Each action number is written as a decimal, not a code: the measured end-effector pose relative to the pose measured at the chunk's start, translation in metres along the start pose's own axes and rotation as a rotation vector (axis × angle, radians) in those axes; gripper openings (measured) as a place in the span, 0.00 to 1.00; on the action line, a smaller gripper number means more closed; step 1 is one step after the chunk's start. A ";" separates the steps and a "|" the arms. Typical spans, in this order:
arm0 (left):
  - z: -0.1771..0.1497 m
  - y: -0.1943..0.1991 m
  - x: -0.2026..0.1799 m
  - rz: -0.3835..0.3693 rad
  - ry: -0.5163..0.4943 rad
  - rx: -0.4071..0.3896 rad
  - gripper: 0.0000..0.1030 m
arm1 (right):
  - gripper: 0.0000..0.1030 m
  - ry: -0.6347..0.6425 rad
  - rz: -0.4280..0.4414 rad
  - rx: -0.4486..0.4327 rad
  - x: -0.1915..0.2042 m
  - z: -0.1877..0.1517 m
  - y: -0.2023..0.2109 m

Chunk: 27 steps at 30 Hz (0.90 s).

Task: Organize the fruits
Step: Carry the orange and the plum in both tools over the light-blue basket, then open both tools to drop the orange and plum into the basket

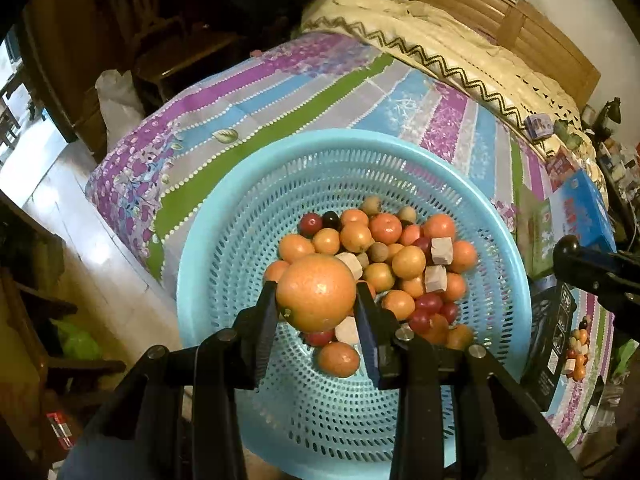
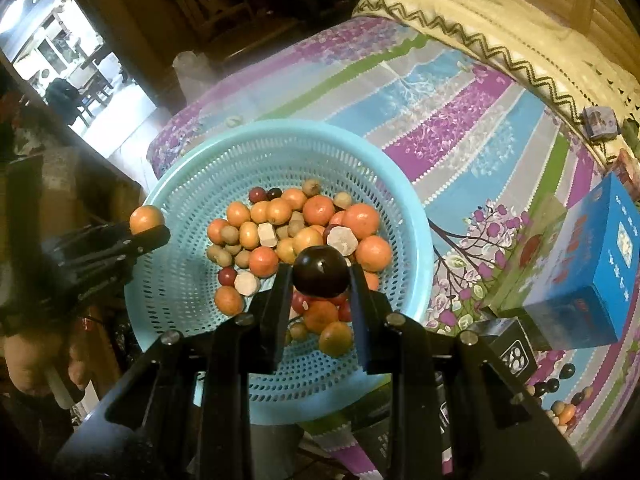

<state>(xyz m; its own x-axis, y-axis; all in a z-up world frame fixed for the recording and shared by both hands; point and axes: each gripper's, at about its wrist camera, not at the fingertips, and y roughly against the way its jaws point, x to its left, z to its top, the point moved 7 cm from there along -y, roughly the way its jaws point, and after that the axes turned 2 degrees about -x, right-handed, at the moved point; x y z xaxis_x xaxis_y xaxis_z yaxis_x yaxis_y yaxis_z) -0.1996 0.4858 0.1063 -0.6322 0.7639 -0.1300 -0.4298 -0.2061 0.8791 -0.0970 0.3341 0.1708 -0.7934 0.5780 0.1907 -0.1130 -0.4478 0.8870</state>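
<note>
A blue perforated basket (image 1: pixel 240 208) (image 2: pixel 192 168) sits on the striped bedspread and holds a heap of fruit (image 1: pixel 384 264) (image 2: pixel 296 232): oranges, small red and dark fruits, brown ones and pale cut chunks. My left gripper (image 1: pixel 316 294) is shut on an orange (image 1: pixel 316 290) above the basket's near side; it also shows in the right wrist view (image 2: pixel 146 220) over the basket's left rim. My right gripper (image 2: pixel 320 272) is shut on a dark plum (image 2: pixel 320 270) above the fruit heap; its dark tip shows at the right of the left wrist view (image 1: pixel 568 246).
A blue box (image 2: pixel 600 264) and a black box (image 2: pixel 516 348) lie on the bed right of the basket. A few loose fruits (image 2: pixel 560 404) (image 1: pixel 578 348) lie on the bedspread (image 2: pixel 440 120) near them. A cream quilt (image 1: pixel 440 40) covers the far side. The floor (image 1: pixel 60 208) lies left.
</note>
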 end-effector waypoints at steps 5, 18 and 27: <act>-0.001 -0.005 -0.002 0.000 -0.003 0.008 0.37 | 0.28 -0.004 0.007 0.004 0.000 0.000 -0.002; -0.003 -0.012 -0.003 0.001 -0.005 0.023 0.39 | 0.41 0.004 0.027 0.007 0.003 0.001 -0.006; -0.001 -0.012 -0.001 0.005 0.006 0.006 0.56 | 0.60 0.008 0.035 -0.013 0.009 0.004 -0.003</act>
<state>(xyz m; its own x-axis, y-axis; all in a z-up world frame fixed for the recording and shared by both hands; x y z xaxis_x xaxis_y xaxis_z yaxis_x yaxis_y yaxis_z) -0.1940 0.4869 0.0952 -0.6381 0.7591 -0.1285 -0.4227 -0.2059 0.8825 -0.1017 0.3438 0.1712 -0.8020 0.5563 0.2175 -0.0931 -0.4762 0.8744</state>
